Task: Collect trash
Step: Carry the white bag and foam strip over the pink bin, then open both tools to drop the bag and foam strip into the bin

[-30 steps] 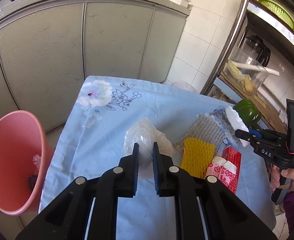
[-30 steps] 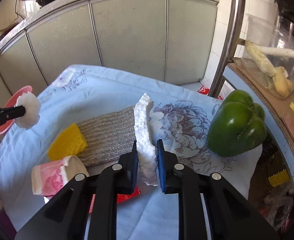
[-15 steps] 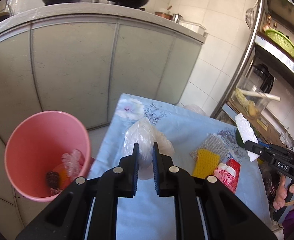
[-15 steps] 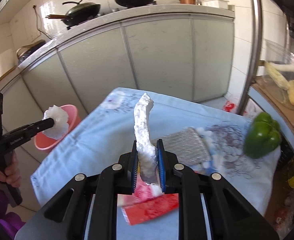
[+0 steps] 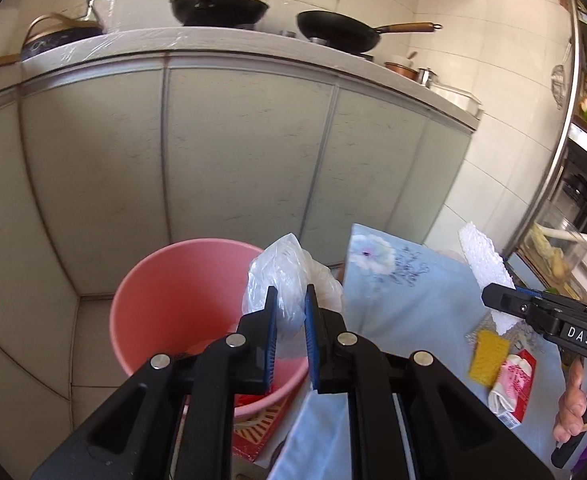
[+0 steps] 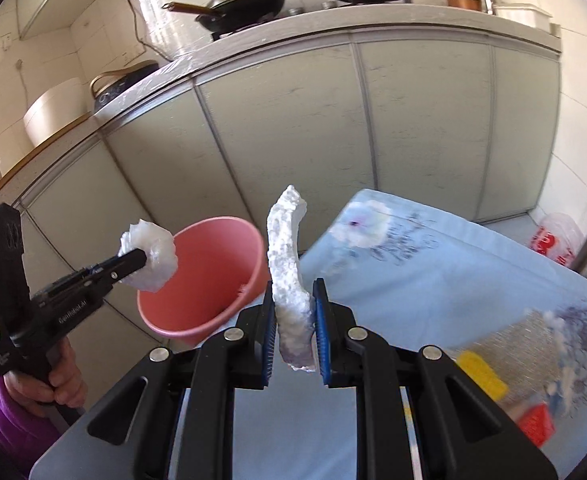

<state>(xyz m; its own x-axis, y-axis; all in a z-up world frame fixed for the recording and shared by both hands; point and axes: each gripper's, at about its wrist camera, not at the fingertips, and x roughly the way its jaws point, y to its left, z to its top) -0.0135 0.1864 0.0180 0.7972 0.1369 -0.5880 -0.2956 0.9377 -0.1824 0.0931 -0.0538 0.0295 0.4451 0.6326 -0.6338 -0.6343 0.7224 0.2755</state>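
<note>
My left gripper [image 5: 289, 308] is shut on a crumpled clear plastic bag [image 5: 285, 276] and holds it over the right rim of the pink bin [image 5: 173, 300]. In the right wrist view the same bag [image 6: 151, 256] hangs at the bin's [image 6: 213, 276] left rim. My right gripper [image 6: 295, 312] is shut on a long white foam piece [image 6: 287, 264] that stands upright, above the table's left end. The foam piece [image 5: 481, 264] and right gripper [image 5: 505, 304] also show at the right of the left wrist view.
The table with a blue flowered cloth [image 6: 433, 272] carries a yellow sponge [image 5: 487, 354], a silver scouring pad [image 6: 525, 332] and a red-and-white packet [image 5: 511, 384]. Grey kitchen cabinets [image 5: 233, 152] stand behind the bin. A red box [image 5: 253, 432] lies under it.
Both grippers have risen and swung left from the table towards the pink bin. The plastic bag is now over the bin's rim, and the foam piece has left the table middle.
</note>
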